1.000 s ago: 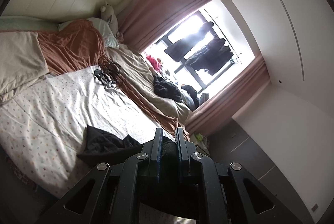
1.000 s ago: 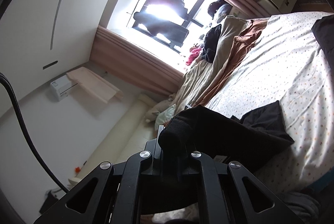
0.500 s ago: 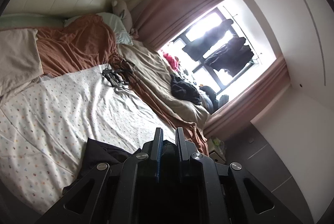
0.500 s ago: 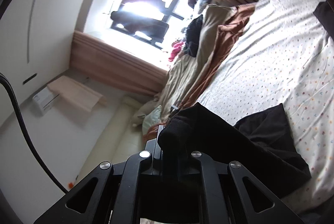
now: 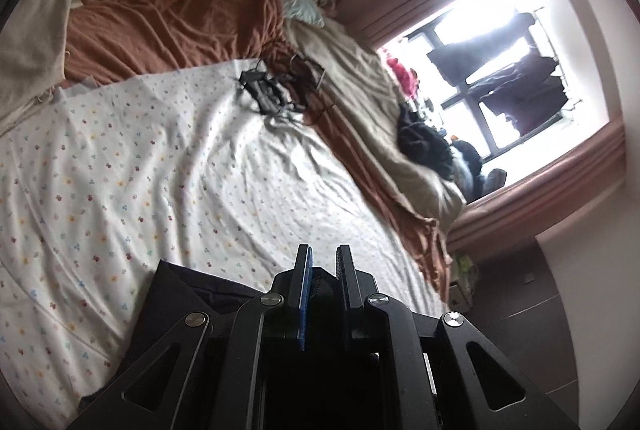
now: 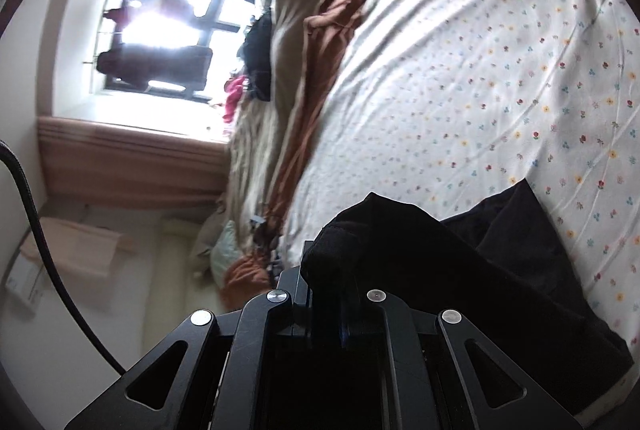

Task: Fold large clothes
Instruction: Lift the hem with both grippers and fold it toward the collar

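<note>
Two black two-finger grippers, one black cloth garment (image 6: 500,262): left gripper (image 5: 322,264) pinches its edge, right gripper (image 6: 326,270) clamps a bunched fold, over one floral-print white bedsheet (image 5: 160,157).

Both claws have carried the black garment (image 6: 500,270) lower over the bed (image 5: 160,149).

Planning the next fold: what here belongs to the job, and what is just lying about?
Job:
- black garment, pinched in both tools: left tool, right tool
- floral sheet, the folding surface

Lying about:
- brown blanket
- cables
- beige duvet
- dark clothes pile
</note>
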Action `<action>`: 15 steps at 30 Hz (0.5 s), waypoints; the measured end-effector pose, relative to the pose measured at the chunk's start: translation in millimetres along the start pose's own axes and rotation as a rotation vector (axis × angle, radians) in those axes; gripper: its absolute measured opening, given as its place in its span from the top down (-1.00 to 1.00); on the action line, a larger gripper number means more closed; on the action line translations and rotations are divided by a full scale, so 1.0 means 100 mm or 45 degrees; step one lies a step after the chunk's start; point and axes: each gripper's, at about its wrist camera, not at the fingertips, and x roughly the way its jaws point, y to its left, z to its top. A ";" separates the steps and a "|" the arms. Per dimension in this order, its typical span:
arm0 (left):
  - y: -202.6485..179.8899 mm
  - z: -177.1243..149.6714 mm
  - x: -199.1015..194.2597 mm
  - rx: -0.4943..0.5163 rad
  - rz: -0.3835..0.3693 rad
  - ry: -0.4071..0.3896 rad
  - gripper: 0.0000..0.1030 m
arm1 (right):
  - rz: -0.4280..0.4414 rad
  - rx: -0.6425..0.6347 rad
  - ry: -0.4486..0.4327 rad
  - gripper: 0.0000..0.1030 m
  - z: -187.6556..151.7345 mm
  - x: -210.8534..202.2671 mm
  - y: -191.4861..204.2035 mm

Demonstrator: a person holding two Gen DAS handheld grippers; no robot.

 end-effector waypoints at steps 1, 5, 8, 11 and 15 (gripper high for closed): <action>0.03 0.00 0.10 0.004 0.022 0.010 0.76 | -0.016 0.001 0.003 0.81 0.02 0.07 -0.04; 0.30 -0.04 0.47 0.002 0.128 0.072 0.75 | -0.090 -0.071 0.024 0.81 0.04 0.36 -0.20; 0.55 -0.13 0.75 0.004 0.215 0.127 0.75 | -0.226 -0.164 0.050 0.79 0.01 0.55 -0.29; 0.69 -0.15 0.88 -0.025 0.241 0.154 0.74 | -0.275 -0.168 0.094 0.77 0.01 0.65 -0.39; 0.64 -0.12 0.92 0.003 0.198 0.159 0.57 | -0.314 -0.180 0.093 0.43 0.08 0.67 -0.41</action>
